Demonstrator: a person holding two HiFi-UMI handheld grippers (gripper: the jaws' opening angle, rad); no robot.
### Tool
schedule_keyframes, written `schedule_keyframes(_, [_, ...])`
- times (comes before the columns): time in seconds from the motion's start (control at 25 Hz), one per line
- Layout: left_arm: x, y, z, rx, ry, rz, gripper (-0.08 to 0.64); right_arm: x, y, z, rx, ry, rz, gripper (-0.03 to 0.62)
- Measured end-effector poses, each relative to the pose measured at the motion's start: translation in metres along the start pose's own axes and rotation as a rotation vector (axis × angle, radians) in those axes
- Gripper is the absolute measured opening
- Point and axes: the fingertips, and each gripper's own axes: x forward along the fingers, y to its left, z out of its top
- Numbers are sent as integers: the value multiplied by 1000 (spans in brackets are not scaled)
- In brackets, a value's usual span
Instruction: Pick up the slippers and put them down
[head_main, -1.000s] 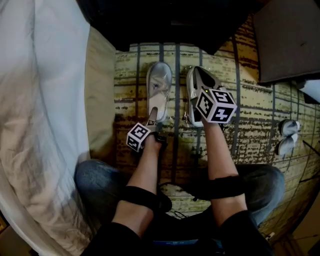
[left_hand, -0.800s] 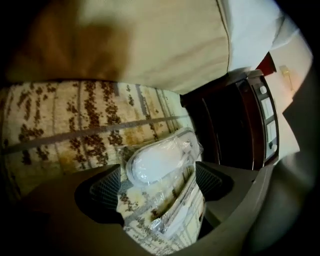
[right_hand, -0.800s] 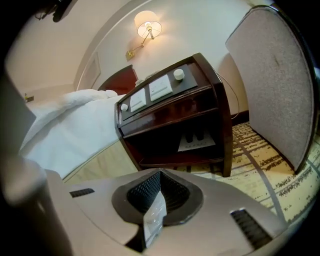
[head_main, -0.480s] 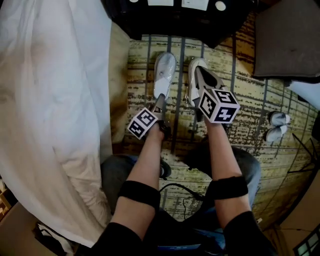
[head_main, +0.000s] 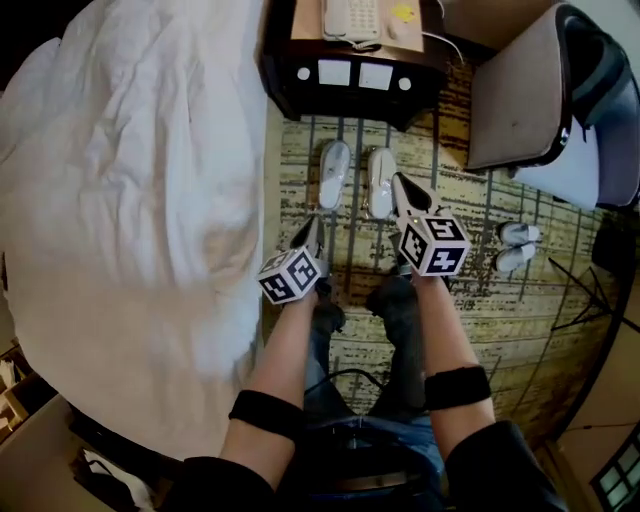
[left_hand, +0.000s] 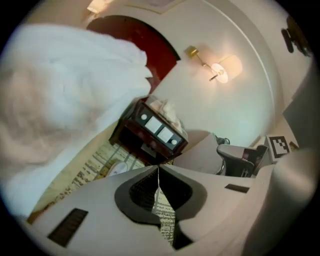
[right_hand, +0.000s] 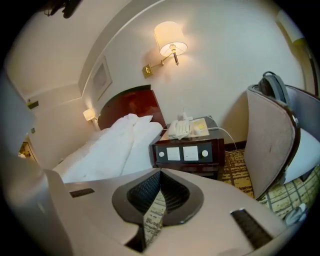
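Observation:
Two white slippers lie side by side on the patterned carpet before the nightstand, the left slipper (head_main: 333, 172) and the right slipper (head_main: 380, 182). My left gripper (head_main: 314, 226) hangs high above the carpet, short of the left slipper's heel. Its jaws have just been closing and now meet with nothing between them (left_hand: 158, 168). My right gripper (head_main: 400, 184) hovers beside the right slipper in the head view, also shut and empty (right_hand: 160, 173). In the left gripper view a pale oval (left_hand: 118, 168) on the carpet may be one slipper.
A dark nightstand (head_main: 352, 75) with a white phone (head_main: 350, 17) stands beyond the slippers. A white bed (head_main: 140, 200) fills the left. At the right stand an armchair (head_main: 525, 95) and a second slipper pair (head_main: 514, 246). My own legs (head_main: 395, 310) are below.
Both grippers and the head camera have risen far above the floor. The left gripper has come away from the left slipper's heel. Both slippers stay on the carpet and look smaller.

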Motion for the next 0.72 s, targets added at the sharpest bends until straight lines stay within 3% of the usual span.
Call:
schedule_keyframes(0.36, [-157, -124, 57, 390, 34, -71, 1, -138, 81, 67, -127, 36, 58, 8])
schedule_keyframes(0.72, [-241, -185, 124, 579, -90, -119, 1, -224, 114, 86, -214, 38, 49, 8])
